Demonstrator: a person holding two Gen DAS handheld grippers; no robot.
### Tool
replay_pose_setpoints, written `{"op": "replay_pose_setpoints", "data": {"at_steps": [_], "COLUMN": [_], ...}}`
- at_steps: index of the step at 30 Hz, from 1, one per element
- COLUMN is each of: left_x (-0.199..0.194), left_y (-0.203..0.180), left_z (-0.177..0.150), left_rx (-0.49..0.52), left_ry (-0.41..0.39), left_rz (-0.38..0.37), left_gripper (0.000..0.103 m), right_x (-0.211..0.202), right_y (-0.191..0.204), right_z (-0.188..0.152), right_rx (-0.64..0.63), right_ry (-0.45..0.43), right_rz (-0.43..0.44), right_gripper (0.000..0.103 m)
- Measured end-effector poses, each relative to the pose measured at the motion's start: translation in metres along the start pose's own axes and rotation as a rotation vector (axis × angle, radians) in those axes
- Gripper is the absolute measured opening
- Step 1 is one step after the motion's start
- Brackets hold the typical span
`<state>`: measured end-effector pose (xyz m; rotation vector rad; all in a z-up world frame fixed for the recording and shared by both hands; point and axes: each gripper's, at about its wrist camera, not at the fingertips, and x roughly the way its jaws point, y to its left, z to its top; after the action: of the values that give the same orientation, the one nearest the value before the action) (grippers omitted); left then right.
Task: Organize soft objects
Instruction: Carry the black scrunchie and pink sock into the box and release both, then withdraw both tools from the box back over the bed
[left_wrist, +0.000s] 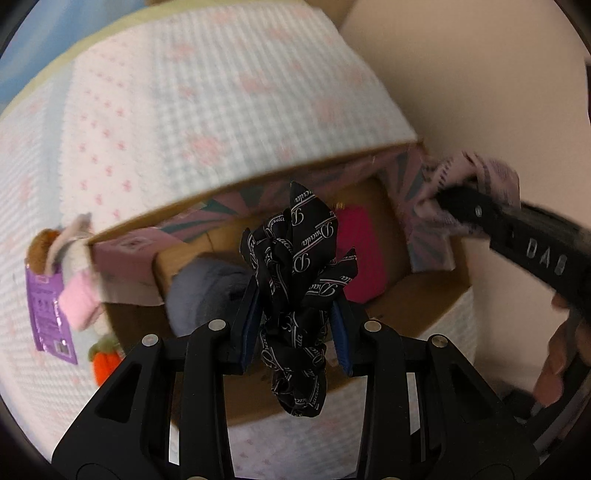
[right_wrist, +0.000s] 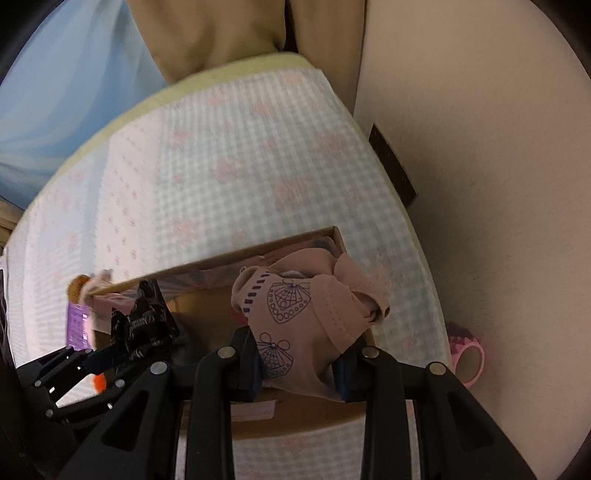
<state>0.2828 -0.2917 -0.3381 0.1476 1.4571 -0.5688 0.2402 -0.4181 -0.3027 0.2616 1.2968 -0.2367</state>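
The left hand-held gripper (left_wrist: 295, 325) is clenched on a black scarf (left_wrist: 299, 266) printed with white script, held above the open cardboard box (left_wrist: 417, 302). The right hand-held gripper (right_wrist: 301, 363) grasps a beige sock (right_wrist: 295, 314) with blue shell drawings over the same box. Farther off, a blue-and-pink checked bedspread (left_wrist: 207, 110) covers the bed.

I see the open cardboard box (left_wrist: 417, 295) crowded by a blue bundle (left_wrist: 207, 291) and pink item (left_wrist: 360, 254); bare floor shows at its right.
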Motion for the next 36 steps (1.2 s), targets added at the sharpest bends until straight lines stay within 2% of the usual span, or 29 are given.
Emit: {"op": "replay_pose_setpoints", "data": {"at_steps": [5,7,8,9,10,12,14,17,26,30,36], "left_x": [0.033,0.034,0.033,0.031,0.028,0.021,0.015,0.009,-0.022,-0.046,-0.11], "left_y": [-0.005,-0.004,-0.004,-0.005,-0.005,-0.003,0.001,0.009,0.02,0.018,0.009], "left_z": [-0.002,-0.002,-0.002,-0.003,-0.004,-0.006,-0.009,-0.013,-0.023,-0.022,-0.032], "left_rx": [0.016,0.014,0.02,0.026,0.028,0.034,0.037,0.025,0.002,0.005,0.018], "left_ry": [0.063,0.051,0.041,0.032,0.02,0.004,0.004,0.005,-0.028,-0.079,-0.195], "left_rz": [0.01,-0.001,-0.011,0.004,0.021,0.022,0.04,0.049,0.065,0.067,0.082], "left_gripper": [0.031,0.037,0.061,0.098,0.102,0.103,0.103,0.103,0.103,0.103,0.103], "right_x": [0.039,0.047,0.048,0.05,0.051,0.053,0.055,0.057,0.04,0.017,-0.039], "right_y": [-0.009,-0.01,-0.01,-0.009,-0.008,-0.006,-0.005,-0.002,0.002,0.003,0.005], "right_z": [0.004,0.005,0.006,0.006,0.007,0.01,0.01,0.009,-0.001,-0.004,-0.012], "right_rx": [0.012,0.008,0.004,-0.003,-0.01,-0.016,-0.011,-0.013,0.002,-0.015,-0.032], "right_ry": [0.102,0.117,0.116,0.114,0.112,0.112,0.117,0.112,0.082,0.052,-0.034], "right_rz": [0.015,0.014,0.013,0.016,0.027,0.06,0.11,0.124,0.121,0.095,0.07], "right_gripper": [0.027,0.03,0.033,0.049,0.073,0.103,0.103,0.103,0.103,0.103,0.103]}}
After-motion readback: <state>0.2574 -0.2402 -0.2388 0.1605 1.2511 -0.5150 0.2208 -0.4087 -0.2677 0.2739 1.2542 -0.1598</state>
